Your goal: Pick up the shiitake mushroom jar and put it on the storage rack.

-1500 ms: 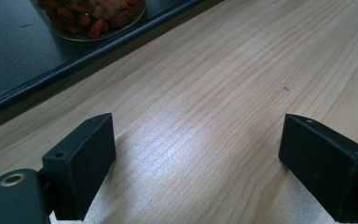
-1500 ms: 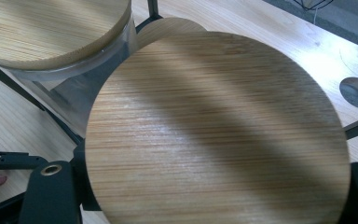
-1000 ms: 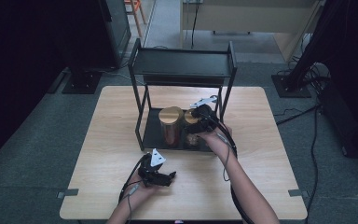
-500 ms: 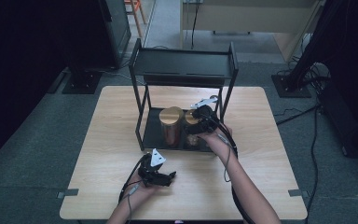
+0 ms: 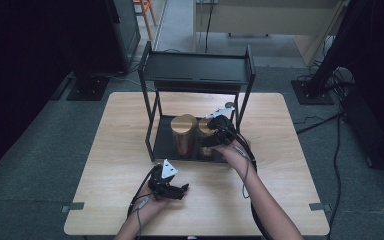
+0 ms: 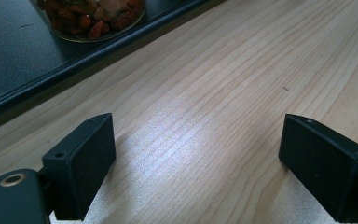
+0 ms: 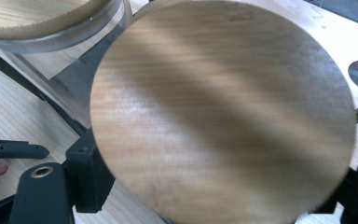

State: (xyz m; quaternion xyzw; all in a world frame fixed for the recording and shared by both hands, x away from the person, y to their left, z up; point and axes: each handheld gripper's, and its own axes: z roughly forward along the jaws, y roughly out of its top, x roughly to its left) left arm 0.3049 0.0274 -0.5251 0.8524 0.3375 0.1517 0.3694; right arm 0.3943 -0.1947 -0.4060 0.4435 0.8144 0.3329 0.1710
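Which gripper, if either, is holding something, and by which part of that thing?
The right gripper grips the right-hand jar around its sides, just below its wooden lid. The left gripper is open over the table, holding nothing.

Your right gripper (image 5: 219,131) covers most of the second jar (image 5: 206,135) from above. In its own view, the wooden lid (image 7: 223,112) hides that jar's body and both fingertips. The goji jar (image 6: 93,18) is cropped at the top edge.

No readable text, labels, brands or numbers on any surface in these views.
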